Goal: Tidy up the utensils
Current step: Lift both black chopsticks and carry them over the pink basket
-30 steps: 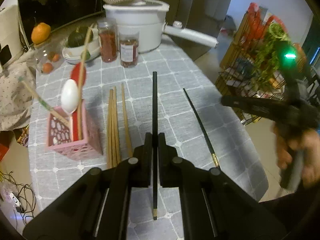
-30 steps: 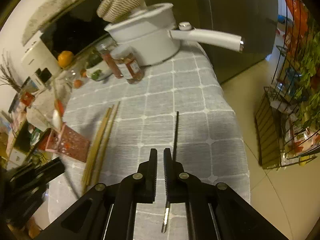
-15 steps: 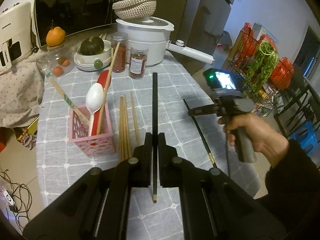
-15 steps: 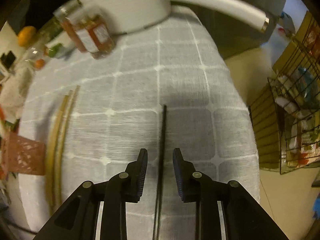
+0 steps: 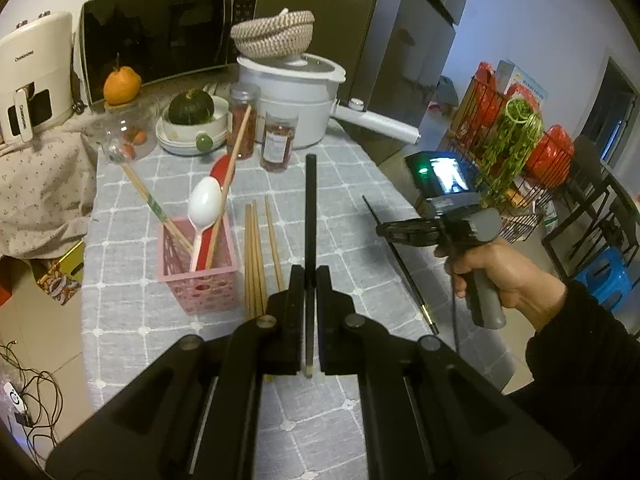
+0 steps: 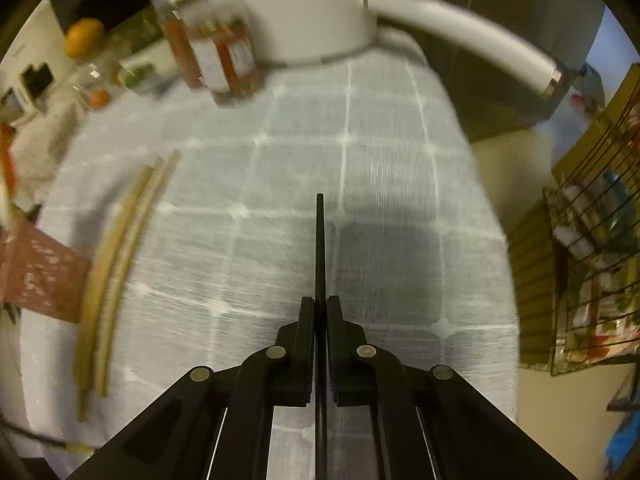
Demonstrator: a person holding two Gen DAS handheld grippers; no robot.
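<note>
From the left wrist camera, the left gripper (image 5: 308, 280) has its jaws pinched on a long black chopstick (image 5: 309, 208), which juts forward past the fingers and is carried above the grey checked tablecloth (image 5: 352, 184). To do this step well, I would tip the thin end down over the pink perforated plastic basket (image 5: 198, 280) and let go only once the tip is inside the rim — the basket looks light and its contents lean, so a sideways nudge could topple it. The basket holds a white plastic spoon (image 5: 205, 204), a red spoon (image 5: 221, 168) behind it, and two bamboo chopsticks (image 5: 158, 210) slanting out in opposite directions. Just right of the basket lie several loose wooden chopsticks (image 5: 256, 252) flat on the cloth. Further right, the person's right hand (image 5: 496, 272) works the right gripper (image 5: 384, 229) low over a second black chopstick (image 5: 400, 264).

From the right wrist camera, which is blurred, the right gripper (image 6: 319, 312) has its fingers drawn narrow on that thin black chopstick (image 6: 319, 248); it looks clamped, with the stick running straight between the pads close to the cloth. A level lift should keep the slim stick from pivoting. At the far edge stand a clear jar of red contents (image 6: 224, 56) and a white lidded cooking pot (image 6: 304, 12) with its long handle — both well away from the work.
</note>
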